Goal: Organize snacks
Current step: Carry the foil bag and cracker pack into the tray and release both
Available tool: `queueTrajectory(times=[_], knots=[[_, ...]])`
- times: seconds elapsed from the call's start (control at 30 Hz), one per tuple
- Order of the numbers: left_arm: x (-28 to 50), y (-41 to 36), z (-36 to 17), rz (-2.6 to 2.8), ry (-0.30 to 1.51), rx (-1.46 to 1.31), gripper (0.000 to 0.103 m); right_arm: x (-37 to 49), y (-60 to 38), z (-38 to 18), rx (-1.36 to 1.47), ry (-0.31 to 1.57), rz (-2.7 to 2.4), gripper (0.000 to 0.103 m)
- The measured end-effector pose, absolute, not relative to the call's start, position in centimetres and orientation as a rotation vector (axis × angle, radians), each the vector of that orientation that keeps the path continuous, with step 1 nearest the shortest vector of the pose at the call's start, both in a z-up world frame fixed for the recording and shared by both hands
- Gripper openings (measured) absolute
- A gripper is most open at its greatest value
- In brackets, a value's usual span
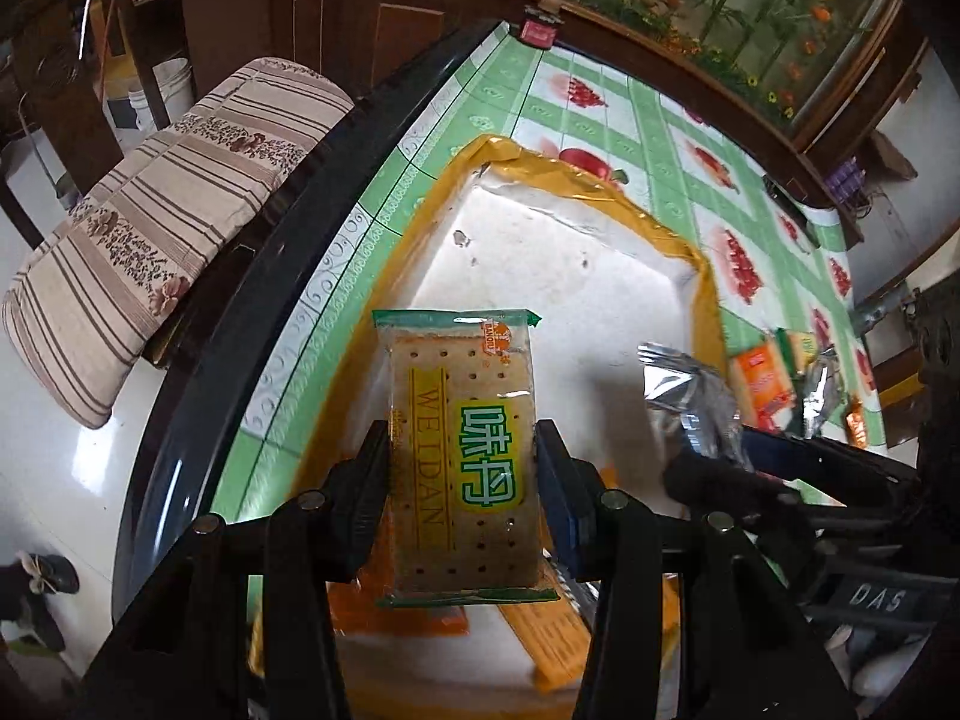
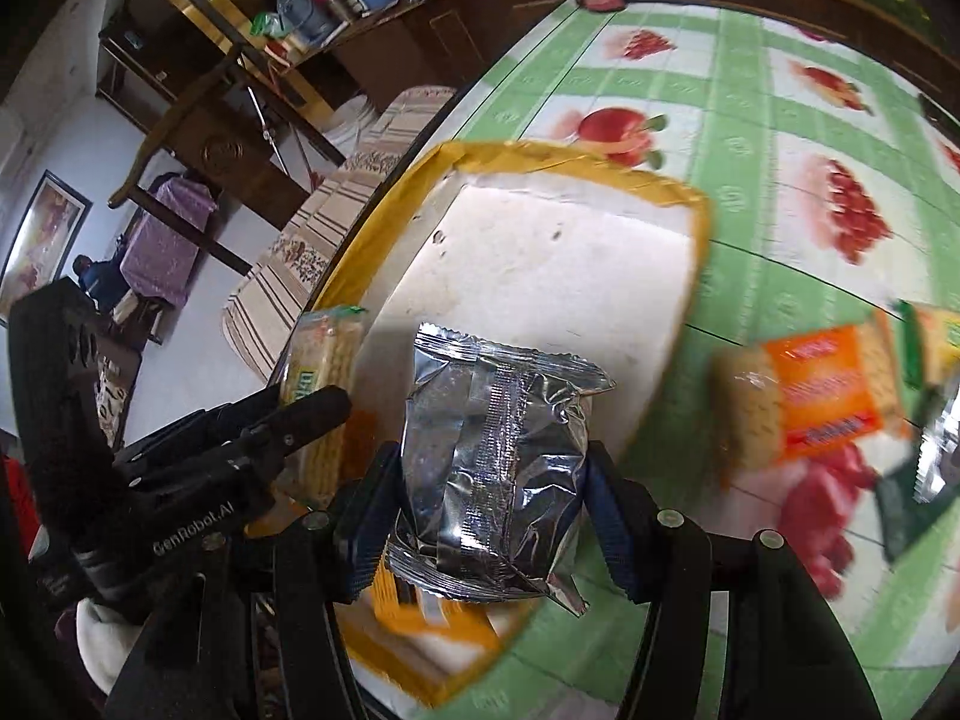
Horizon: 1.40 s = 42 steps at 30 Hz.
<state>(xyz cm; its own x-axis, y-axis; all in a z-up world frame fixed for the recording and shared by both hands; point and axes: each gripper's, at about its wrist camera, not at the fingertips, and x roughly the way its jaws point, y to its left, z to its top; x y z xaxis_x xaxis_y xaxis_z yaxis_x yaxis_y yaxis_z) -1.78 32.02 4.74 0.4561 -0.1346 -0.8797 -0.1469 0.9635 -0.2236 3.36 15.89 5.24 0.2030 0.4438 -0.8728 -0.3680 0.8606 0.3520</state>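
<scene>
At the bottom middle of the left wrist view, the left hand-held gripper (image 1: pixel 462 480) is clamped on a cracker pack (image 1: pixel 461 456), one finger on each long side. The pack has green ends, the word "WEIDAN" down a yellow strip and a green label with Chinese writing. At the bottom middle of the right wrist view, the right hand-held gripper (image 2: pixel 492 480) is clamped on a crinkly silver pack (image 2: pixel 495 468) with no words I can read. The left tool at the lower left of that view says "GenRobot.AI". Both packs hang over a white box (image 1: pixel 558 276) with a yellow taped rim. Low in the box lie some orange packs (image 1: pixel 546 630). The far part of the box floor is bare. The box sits near the dark rounded edge of the worktop (image 1: pixel 600 114), which has a green cloth with fruit pictures. To the right of the box, an orange cracker pack (image 2: pixel 822 390) and more snacks lie on the cloth. Past the worktop edge, at the left, is a striped cushion (image 1: pixel 162 210).
</scene>
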Motion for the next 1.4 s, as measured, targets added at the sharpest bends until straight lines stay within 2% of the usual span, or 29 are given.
queueTrajectory(times=[0.3,0.47,0.73,1.0,1.4], knots=[[-0.8,32.4,3.9,-0.014,1.124,-0.256,0.045,4.5,16.7,2.6,0.078,1.263,0.521,0.060],[-0.9,32.7,4.6,-0.002,1.117,-0.275,0.047,4.7,16.8,2.7,0.096,1.256,0.532,0.065],[-2.2,31.0,7.8,0.059,1.052,-0.188,0.047,4.0,15.2,4.8,0.140,1.219,0.523,0.065],[-3.9,26.7,10.2,0.067,1.002,-0.089,0.049,1.7,10.9,7.3,0.195,1.176,0.503,0.067],[-6.8,17.7,14.0,0.038,0.900,0.040,0.049,-2.6,-1.6,8.6,0.299,1.135,0.378,0.067]])
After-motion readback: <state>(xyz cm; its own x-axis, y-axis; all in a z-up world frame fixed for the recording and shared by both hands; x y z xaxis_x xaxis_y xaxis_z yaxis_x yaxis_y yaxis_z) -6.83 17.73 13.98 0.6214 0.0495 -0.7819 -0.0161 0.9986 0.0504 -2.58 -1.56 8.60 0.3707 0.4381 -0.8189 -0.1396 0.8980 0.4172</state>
